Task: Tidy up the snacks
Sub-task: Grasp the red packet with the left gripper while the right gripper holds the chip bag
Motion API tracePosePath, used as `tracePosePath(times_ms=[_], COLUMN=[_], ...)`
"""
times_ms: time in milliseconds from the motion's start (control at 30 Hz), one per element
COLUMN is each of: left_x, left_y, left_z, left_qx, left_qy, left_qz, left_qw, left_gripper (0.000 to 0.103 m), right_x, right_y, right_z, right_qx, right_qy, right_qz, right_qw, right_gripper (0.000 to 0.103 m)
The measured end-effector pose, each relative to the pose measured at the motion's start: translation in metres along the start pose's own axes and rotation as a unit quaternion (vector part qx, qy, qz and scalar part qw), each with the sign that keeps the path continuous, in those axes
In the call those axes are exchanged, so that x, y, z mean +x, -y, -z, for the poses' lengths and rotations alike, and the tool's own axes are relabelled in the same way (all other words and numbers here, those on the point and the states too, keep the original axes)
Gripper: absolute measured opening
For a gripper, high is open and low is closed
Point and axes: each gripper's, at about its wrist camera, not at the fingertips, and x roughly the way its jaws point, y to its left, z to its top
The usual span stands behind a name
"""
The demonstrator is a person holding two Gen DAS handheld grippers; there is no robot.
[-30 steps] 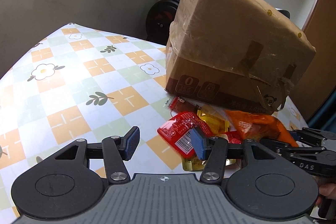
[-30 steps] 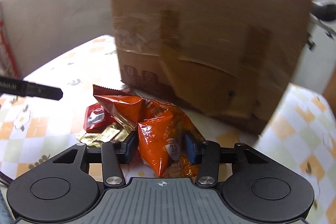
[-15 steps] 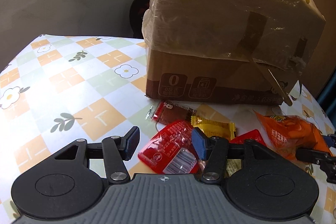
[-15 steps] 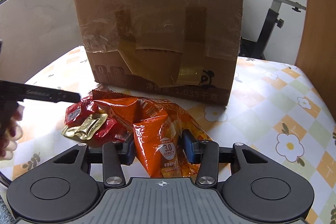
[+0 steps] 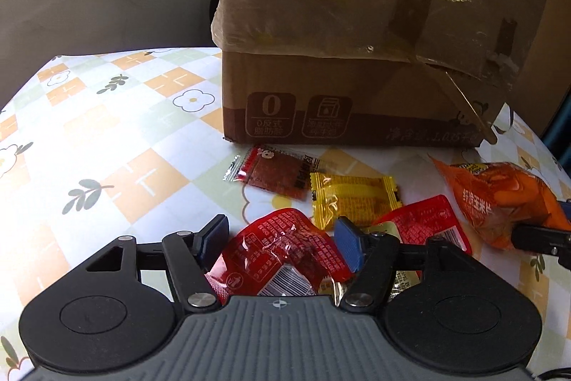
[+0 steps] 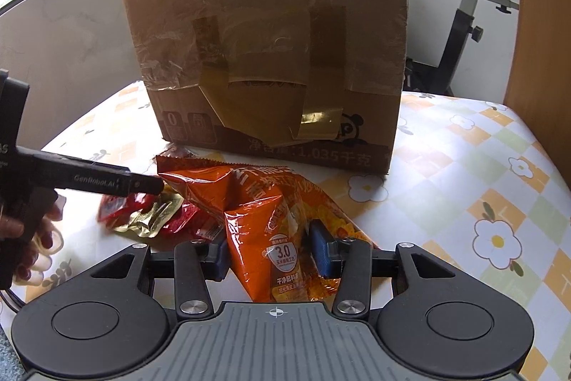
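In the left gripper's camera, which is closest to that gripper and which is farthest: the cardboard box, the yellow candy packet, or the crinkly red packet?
1. Crinkly red packet: between the opening jaws of the left gripper.
2. Yellow candy packet: just beyond, slightly right.
3. Cardboard box: at the back, behind all the snacks.

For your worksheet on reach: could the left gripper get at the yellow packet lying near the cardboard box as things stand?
Probably yes. The left gripper, its jaws opening over a red packet, has the yellow packet just ahead, uncovered on the tablecloth.
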Motion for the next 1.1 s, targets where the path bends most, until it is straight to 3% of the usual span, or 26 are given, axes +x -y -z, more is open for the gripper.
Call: tracePosePath(times_ms=[233,567,767,933,1100], left_x=[-0.015,-0.043,-0.052,-0.049,-0.039], left_y=[0.002,-0.023,-0.019,-0.011,-0.011], left_z=[0.015,0.027,0.036,0.040,0.028], left_qx=[-0.009,-0.089,-0.046,-0.008,0.005], left_qy=[-0.006,-0.015,-0.013,-0.008,-0.014], left_qz=[0.004,0.026,0.014,-0.025,-0.026], left_qw=[0.9999,0.9956,0.9988,0.9996,0.9995], left_gripper=[0.072,0.075,0.075,0.074,0.074], right_x=[0.000,0.000,0.000,0.000,-0.001], right_y=[0.002,0.002,0.001,0.001,0.002], right_z=[0.002,0.002,0.002,0.003,0.003], right_qx=[0.004,0.006,0.009,0.009,0.009], right_qy=[0.001,0.001,0.002,0.001,0.000], right_qz=[-0.002,-0.002,-0.003,-0.002,-0.004], right_qw=[1.000,1.000,1.000,1.000,1.000], right_gripper=[0.041,0.041,0.041,0.041,0.041])
